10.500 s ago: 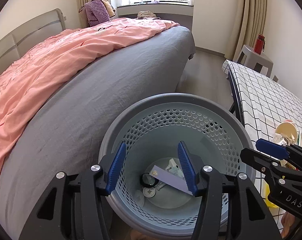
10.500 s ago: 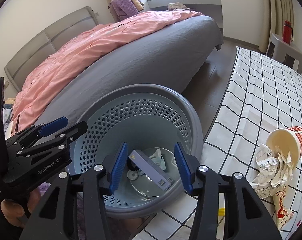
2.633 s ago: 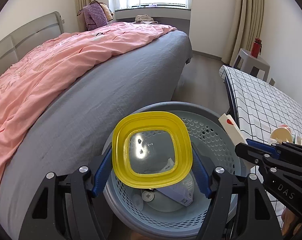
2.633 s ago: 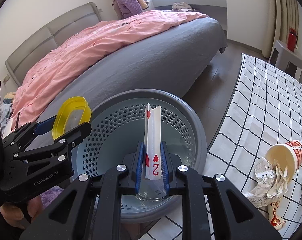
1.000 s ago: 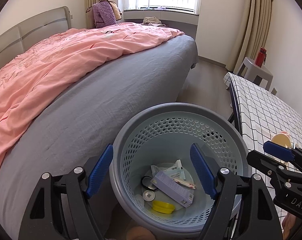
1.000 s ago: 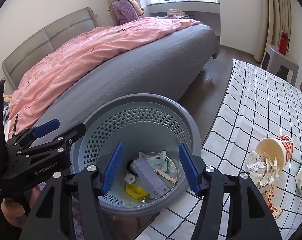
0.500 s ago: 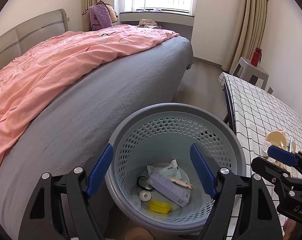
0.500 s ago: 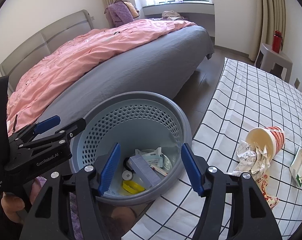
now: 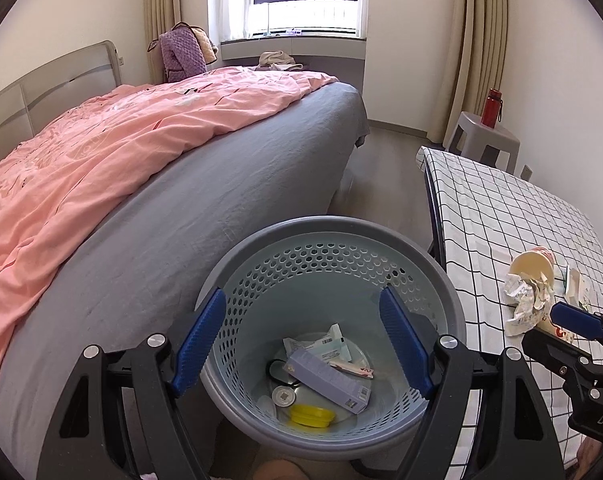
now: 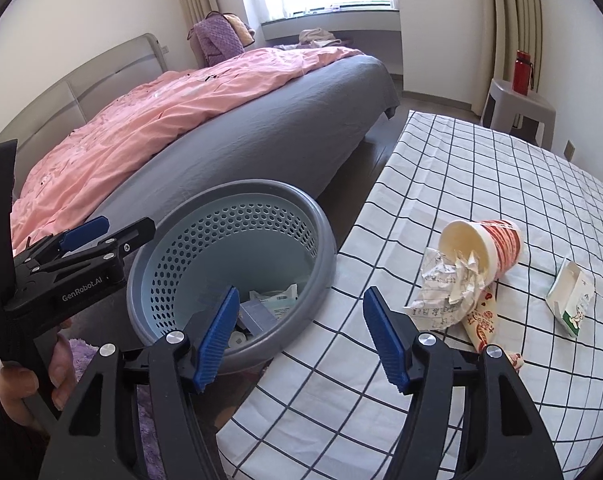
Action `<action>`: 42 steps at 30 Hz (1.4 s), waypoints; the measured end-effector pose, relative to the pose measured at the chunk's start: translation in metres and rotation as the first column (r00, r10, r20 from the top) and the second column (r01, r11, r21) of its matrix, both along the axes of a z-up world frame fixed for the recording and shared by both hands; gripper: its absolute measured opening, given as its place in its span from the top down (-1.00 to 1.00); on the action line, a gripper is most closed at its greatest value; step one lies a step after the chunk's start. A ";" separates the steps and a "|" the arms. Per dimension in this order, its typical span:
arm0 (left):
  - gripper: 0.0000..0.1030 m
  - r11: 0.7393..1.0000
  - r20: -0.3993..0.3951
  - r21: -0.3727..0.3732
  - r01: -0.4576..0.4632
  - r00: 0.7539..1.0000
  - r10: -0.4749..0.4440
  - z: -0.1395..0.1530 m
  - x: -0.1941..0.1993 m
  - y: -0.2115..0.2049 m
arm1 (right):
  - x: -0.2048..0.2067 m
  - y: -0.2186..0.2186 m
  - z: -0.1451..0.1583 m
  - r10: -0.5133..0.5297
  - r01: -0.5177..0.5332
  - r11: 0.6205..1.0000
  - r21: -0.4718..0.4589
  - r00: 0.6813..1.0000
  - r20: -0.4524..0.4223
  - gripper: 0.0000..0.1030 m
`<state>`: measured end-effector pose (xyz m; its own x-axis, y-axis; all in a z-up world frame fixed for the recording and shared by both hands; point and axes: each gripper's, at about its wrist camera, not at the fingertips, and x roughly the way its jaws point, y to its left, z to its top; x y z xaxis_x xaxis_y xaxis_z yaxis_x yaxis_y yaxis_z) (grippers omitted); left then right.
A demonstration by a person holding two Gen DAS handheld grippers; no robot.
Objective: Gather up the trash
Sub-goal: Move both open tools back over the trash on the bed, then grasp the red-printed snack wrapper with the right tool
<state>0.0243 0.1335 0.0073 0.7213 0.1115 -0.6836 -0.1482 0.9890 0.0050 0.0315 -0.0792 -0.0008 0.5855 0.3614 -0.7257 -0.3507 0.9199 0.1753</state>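
A grey perforated waste basket (image 9: 433, 268) (image 10: 321, 236) stands between the bed and the table. Inside lie a purple box (image 9: 327, 380), a yellow lid (image 9: 311, 416), white packets and small bits. My left gripper (image 9: 303, 334) is open and empty above the basket. My right gripper (image 10: 299, 330) is open and empty over the table's near edge beside the basket. On the table lie a tipped paper cup (image 10: 483, 248) (image 9: 531, 266), crumpled paper (image 10: 447, 288) (image 9: 527, 298), a red-printed wrapper (image 10: 481, 322) and a small white-green carton (image 10: 569, 298).
A bed with a pink duvet (image 9: 101, 152) and grey sheet (image 9: 229, 200) fills the left. The checked tablecloth (image 10: 481, 160) covers the table on the right. A grey stool (image 9: 483, 142) with a red bottle (image 9: 492, 107) stands by the far curtain.
Both grippers have pulled back and up from the basket. The right gripper has swung right, so the table with the cup and paper now shows more fully.
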 end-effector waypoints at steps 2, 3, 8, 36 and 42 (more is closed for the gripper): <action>-0.47 1.000 0.002 0.005 0.008 1.000 -0.008 0.002 -0.003 -0.005 | -0.006 -0.011 0.000 -0.020 0.020 1.000 0.000 1.000 0.003 -0.23; -0.47 1.000 0.002 0.005 0.011 1.000 -0.011 0.002 -0.005 -0.008 | -0.009 -0.018 0.000 -0.032 0.032 1.000 -0.001 0.999 0.005 -0.23; -0.47 0.999 -0.007 -0.003 0.033 0.999 -0.033 0.001 -0.012 -0.022 | -0.021 -0.054 -0.003 -0.099 0.099 0.995 -0.007 0.995 0.006 -0.26; -0.47 0.984 -0.089 -0.048 0.170 0.981 -0.174 -0.036 -0.001 -0.101 | 0.043 -0.112 -0.067 -0.204 0.186 0.970 -0.157 0.973 -0.107 -0.26; -0.47 0.984 -0.095 -0.059 0.169 0.980 -0.174 -0.039 0.001 -0.099 | 0.053 -0.109 -0.082 -0.210 0.182 0.965 -0.190 0.968 -0.140 -0.17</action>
